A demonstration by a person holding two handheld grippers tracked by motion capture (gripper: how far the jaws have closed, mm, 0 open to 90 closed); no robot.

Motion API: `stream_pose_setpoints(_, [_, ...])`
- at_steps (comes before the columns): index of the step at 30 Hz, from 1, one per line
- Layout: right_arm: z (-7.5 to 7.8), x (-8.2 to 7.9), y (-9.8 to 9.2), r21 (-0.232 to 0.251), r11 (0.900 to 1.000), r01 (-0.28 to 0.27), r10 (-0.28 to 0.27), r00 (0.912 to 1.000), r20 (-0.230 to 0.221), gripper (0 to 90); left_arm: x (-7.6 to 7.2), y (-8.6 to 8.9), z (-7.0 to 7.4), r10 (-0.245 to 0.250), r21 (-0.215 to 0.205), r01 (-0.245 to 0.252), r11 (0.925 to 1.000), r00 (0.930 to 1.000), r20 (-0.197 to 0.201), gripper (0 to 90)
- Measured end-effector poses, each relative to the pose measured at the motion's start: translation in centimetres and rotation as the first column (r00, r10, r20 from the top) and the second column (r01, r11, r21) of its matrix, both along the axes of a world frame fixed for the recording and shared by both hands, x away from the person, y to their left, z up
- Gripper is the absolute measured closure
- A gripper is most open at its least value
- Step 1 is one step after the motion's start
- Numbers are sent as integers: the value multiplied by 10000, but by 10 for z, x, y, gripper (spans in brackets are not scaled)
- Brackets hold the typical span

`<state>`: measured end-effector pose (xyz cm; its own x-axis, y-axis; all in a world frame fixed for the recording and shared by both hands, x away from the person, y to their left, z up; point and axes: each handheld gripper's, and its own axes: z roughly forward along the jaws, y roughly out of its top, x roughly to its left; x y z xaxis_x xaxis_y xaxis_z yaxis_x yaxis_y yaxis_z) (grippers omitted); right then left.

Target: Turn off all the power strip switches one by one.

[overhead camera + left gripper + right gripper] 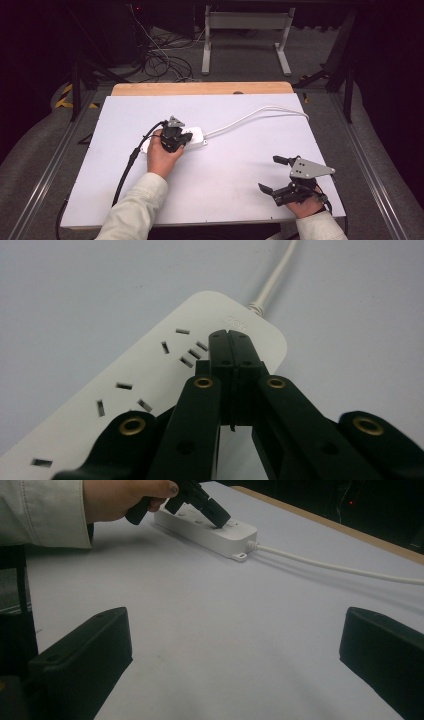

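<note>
Here, clenched left hand-held gripper (231, 336) tip-down on power strip (125, 400); right hand-held gripper (273, 174) released, well apart.

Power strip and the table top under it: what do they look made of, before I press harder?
The white oblong power strip looks like moulded plastic with a smooth satin finish: rounded corners, crisp cut slots, a soft sheen. The pale grey table top looks like a matt laminate or sheet, flat and without glare; a light wooden edge shows at its far side. I can't tell which it is.
</note>
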<state>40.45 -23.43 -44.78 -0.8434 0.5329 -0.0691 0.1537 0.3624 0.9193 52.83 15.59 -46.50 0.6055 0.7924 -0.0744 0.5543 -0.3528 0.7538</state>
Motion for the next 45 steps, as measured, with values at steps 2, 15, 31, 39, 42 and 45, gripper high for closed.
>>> stream_pose_setpoints(2, [0, 0, 0, -7, 10000, 3, -3, 10000, -4, 9, 0, -1, -1, -21, 13, 21, 10000, 10000, -26, 900])
stream_pose_setpoints(15, [0, 0, 0, -35, 10000, -18, 18, 10000, 8, 9, 0, 0, -2, 22, -149, -24, 9999, 9999, -117, 900])
stream_pose_setpoints(31, [0, 0, 1, -35, 10000, -45, 45, 10000, -14, 9, -3, -3, -2, -30, 11, 30, 10000, 10000, 20, 900])
stream_pose_setpoints(39, [-1, 0, 1, -22, 10000, -63, 63, 10000, -34, 9, -3, -4, -2, 23, 16, -23, 10000, 10000, -33, 900])
stream_pose_setpoints(42, [0, -1, 1, -6, 10000, -62, 62, 10000, -32, 9, -3, -4, -2, 71, -34, -71, 10000, 9999, -112, 900])
stream_pose_setpoints(45, [-1, -1, 1, -20, 10000, -68, 68, 10000, -45, 9, -2, -5, -2, 4, 13, -4, 10000, 9999, -105, 900])
